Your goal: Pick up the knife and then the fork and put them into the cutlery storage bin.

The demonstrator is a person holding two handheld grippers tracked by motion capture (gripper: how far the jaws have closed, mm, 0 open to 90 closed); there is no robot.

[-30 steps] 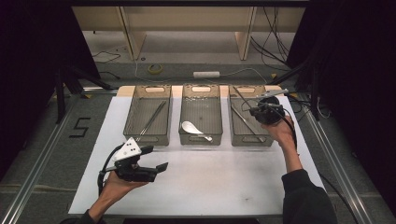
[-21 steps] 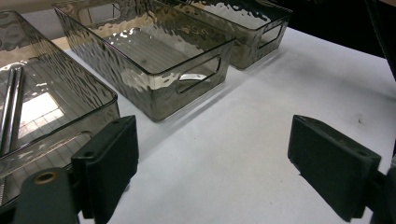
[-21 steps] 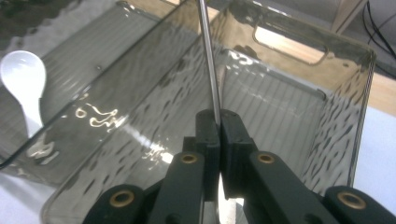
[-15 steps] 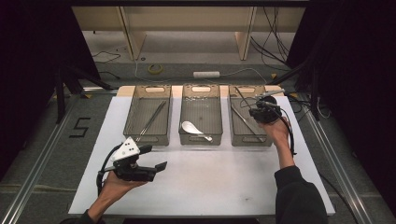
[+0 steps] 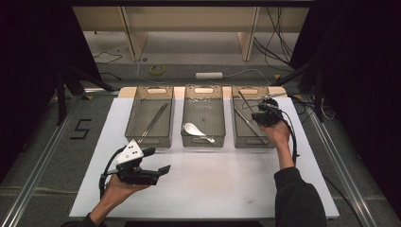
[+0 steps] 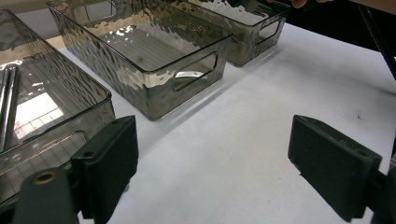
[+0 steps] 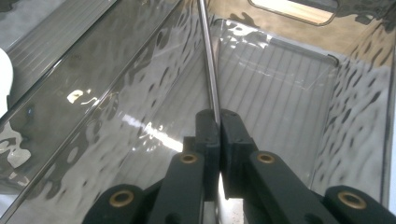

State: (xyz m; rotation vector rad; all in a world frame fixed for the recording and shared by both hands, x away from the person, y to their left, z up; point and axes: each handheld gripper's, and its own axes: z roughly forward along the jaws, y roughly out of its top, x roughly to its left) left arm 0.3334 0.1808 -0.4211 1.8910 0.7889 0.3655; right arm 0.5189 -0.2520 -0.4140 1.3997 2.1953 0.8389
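Over right bin [image 5: 253,124], right gripper [image 7: 218,119] pinches, seemingly, chopstick [image 7: 208,60].

black numeral "5" [image 5: 81,128] marked on the grey floor left of the table

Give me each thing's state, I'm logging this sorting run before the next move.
left gripper: open, nothing between its jaws, above the table
right gripper: shut on metal rod
metal rod: gripped, inside right bin
right bin: holds another utensil
middle bin: holds white spoon
left bin: holds chopsticks
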